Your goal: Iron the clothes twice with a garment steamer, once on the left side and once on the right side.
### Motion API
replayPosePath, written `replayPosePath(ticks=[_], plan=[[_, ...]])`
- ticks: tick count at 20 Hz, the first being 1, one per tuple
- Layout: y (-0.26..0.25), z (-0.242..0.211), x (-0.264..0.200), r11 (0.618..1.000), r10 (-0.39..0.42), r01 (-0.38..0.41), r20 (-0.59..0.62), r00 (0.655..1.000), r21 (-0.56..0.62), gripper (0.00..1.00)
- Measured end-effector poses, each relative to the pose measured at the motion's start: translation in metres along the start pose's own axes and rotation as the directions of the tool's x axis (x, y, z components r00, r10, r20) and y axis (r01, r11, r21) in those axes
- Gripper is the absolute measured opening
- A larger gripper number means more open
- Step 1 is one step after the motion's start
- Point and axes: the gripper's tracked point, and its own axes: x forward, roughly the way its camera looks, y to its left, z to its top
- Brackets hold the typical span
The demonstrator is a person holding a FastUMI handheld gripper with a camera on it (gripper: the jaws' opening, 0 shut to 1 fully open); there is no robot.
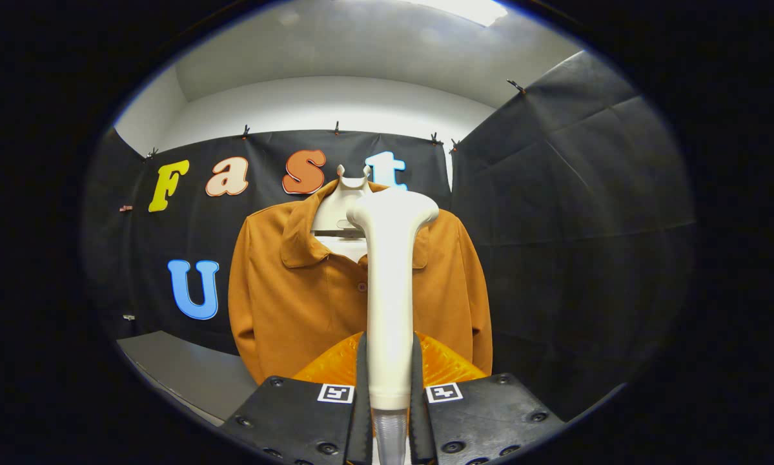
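The tongs [390, 394] squeeze the white steamer [390, 284] by its handle, one finger on each side. The steamer stands straight up between them. Just past its head hangs the brown shirt [303, 303] on a white hanger [338, 210]. A grey bench [180, 371] sits lower left.

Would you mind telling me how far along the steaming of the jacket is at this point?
Done: the claw is shut on the garment steamer's handle, so pickup is complete. In hand: the steamer stands upright before the orange jacket on its hanger, its head near the collar. Contact with the cloth cannot be judged. Left: both passes, left and right; nothing shows either finished.
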Motion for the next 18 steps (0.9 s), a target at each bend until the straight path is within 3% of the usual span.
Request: replayPosePath(ticks=[18], plan=[[-0.021, -0.12, 0.001, 0.998, 0.016, -0.004, -0.196, 0.981, 0.066, 0.26]])
